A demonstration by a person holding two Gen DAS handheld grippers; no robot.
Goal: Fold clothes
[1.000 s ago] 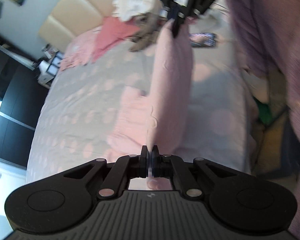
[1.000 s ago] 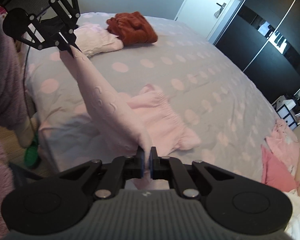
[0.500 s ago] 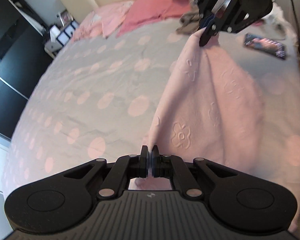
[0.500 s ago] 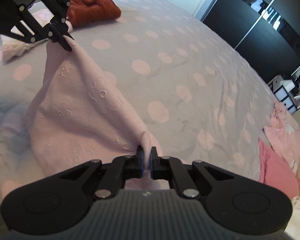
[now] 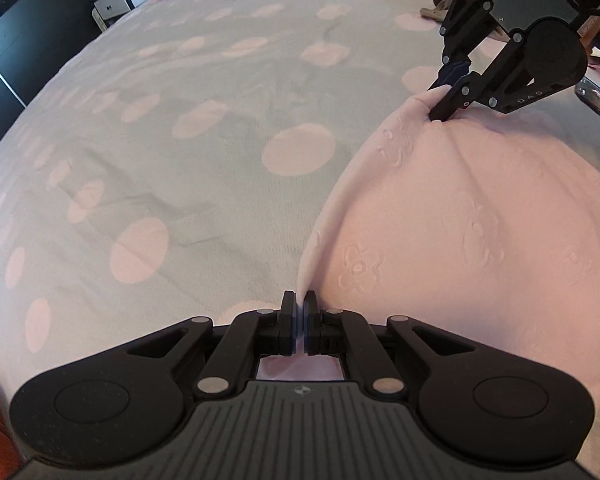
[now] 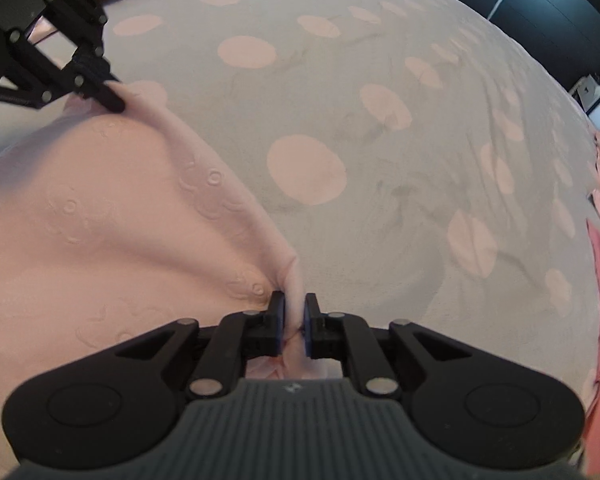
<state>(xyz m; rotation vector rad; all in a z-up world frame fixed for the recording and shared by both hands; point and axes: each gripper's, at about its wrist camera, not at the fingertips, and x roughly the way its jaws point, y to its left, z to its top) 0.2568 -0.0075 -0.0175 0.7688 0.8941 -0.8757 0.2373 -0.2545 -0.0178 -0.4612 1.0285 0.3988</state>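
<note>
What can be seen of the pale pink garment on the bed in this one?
The pale pink garment is a soft fabric embossed with small flower shapes. It lies spread over the grey bedspread with pink dots, its far edge drawn taut between two pinched points. The left gripper is shut on one end of that edge; the right gripper has its jaws opening, with the bunched fabric between them.

Not much to read here. The right gripper (image 5: 446, 96) has tiny raised letters on its arm, looks like "DAS", partly blurred. Nothing else is legible.
</note>
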